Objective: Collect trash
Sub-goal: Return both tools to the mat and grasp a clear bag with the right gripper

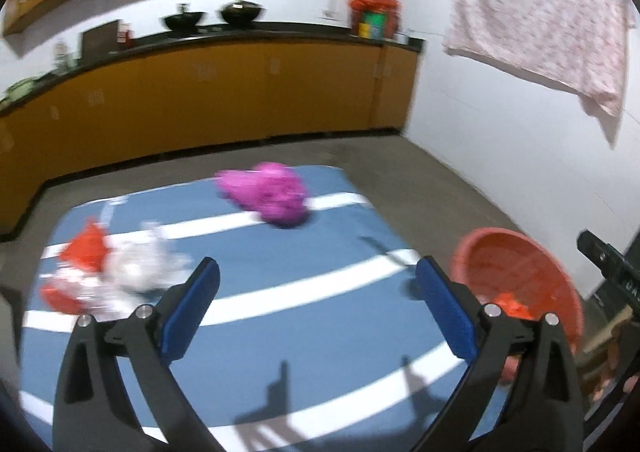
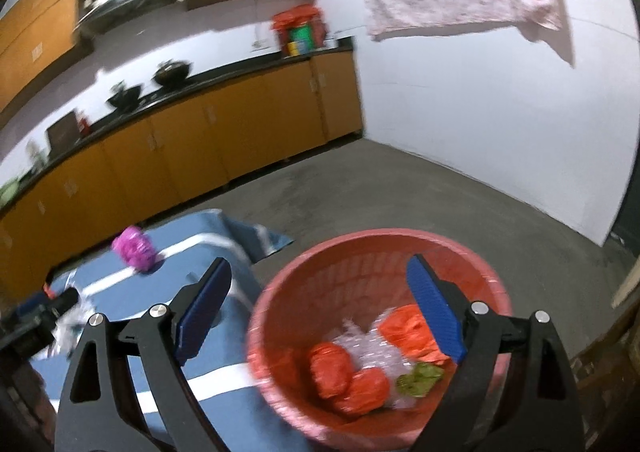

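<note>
While spread wide and empty over the blue striped mat (image 1: 280,316), left gripper (image 1: 318,280) pointing toward a crumpled magenta bag (image 1: 272,191) at the mat's far edge, with a blurred heap of red and clear plastic scraps (image 1: 104,276) to its left. Right gripper (image 2: 320,286) likewise parted and holding nothing, above the red basket (image 2: 320,276) just beside the mat. Inside the basket, orange bags (image 2: 332,368), clear wrap (image 2: 372,348) and a green scrap (image 2: 418,376).

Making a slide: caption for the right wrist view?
Open right gripper above red basket holding crumpled plastic trash.
</note>
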